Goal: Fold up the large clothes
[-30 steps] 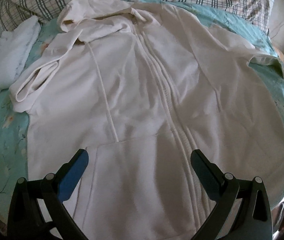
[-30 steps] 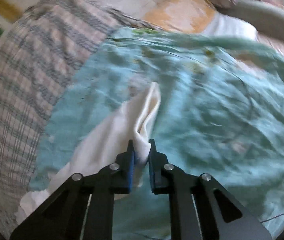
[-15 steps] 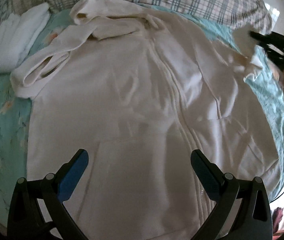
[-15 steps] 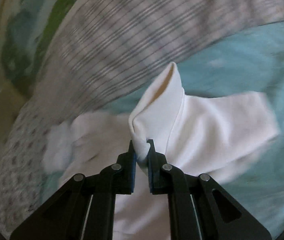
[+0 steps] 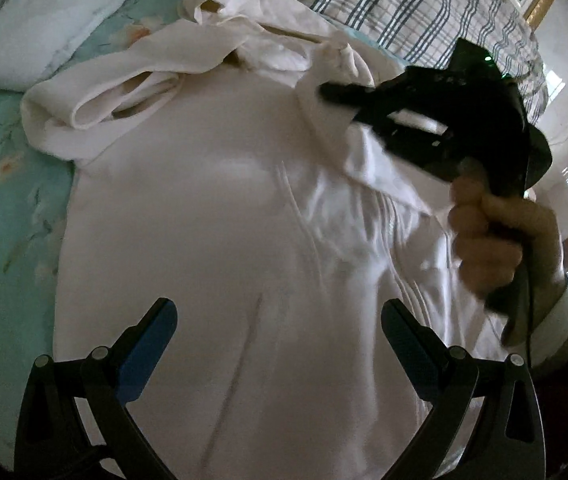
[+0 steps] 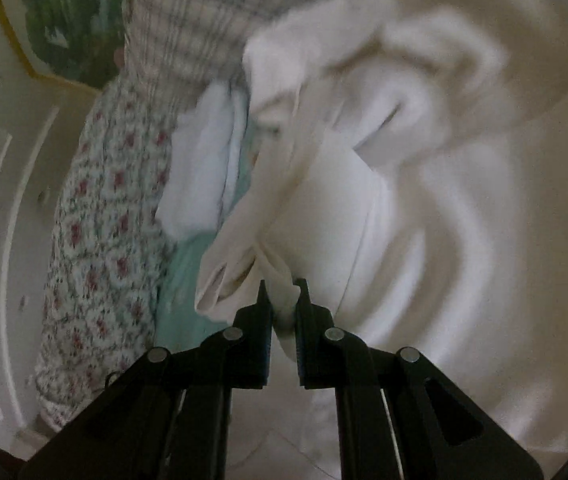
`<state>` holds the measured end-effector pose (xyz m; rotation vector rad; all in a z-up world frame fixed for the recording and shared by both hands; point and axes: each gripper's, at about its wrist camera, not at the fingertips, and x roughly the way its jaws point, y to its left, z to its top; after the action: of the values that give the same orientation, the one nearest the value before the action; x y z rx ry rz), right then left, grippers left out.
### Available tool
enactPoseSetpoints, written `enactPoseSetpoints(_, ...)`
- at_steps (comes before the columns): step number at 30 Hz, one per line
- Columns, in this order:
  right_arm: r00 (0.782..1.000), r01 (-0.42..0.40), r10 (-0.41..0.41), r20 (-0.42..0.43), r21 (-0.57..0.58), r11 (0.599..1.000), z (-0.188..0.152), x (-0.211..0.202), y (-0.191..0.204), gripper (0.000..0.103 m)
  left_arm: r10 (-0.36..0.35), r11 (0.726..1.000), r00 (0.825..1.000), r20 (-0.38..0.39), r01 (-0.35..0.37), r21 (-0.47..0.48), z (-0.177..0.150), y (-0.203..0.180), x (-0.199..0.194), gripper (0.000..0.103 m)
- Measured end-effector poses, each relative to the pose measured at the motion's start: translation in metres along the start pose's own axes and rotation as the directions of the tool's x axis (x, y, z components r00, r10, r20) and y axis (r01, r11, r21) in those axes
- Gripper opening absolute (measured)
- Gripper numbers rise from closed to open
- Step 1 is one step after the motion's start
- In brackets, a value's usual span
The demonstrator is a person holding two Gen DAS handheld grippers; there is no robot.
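White hoodie (image 5: pixel 212 216) flat, hood toward pillows (image 5: pixel 403 4)

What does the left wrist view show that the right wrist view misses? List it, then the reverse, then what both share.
Only the left wrist view: the open left gripper over the hoodie's front, the person's hand holding the right gripper from outside, and the folded left sleeve.

Only the right wrist view: the floral bedding, the framed picture on the wall, and the right gripper's pads pinching cloth close up; its jaws have just been opening slightly.

Both: the cream hoodie, plaid pillow, white towel, teal sheet.
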<state>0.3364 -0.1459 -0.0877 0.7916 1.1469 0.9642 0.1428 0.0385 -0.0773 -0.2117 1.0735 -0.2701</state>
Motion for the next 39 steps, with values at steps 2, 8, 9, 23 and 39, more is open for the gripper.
enactPoseSetpoints(2,1.000,-0.003,0.003,-0.015,0.034,0.999,-0.002,0.006,-0.005,0.023,-0.006,1.000,1.000,-0.006,0.006,0.002,0.013,0.005,0.014,0.102)
enactPoseSetpoints(8,0.997,0.008,-0.010,0.073,0.033,0.999,-0.011,-0.042,-0.010,0.041,-0.048,0.999,0.999,-0.012,0.048,-0.012,0.068,0.009,0.057,0.102)
enactPoseSetpoints(9,0.995,0.025,-0.029,0.099,0.034,0.999,-0.013,-0.055,-0.011,0.044,-0.057,0.998,0.998,-0.012,0.056,-0.013,0.075,0.008,0.062,0.102)
enactPoseSetpoints(23,0.846,0.252,-0.299,0.442,0.163,0.954,-0.054,-0.239,-0.039,0.051,0.072,0.997,0.988,0.139,-0.077,0.025,0.139,0.008,0.071,0.003)
enactPoseSetpoints(39,0.840,0.467,-0.496,0.221,0.174,0.867,0.046,-0.197,-0.127,0.055,0.142,0.990,0.984,0.110,-0.140,-0.031,0.123,0.049,0.061,0.003)
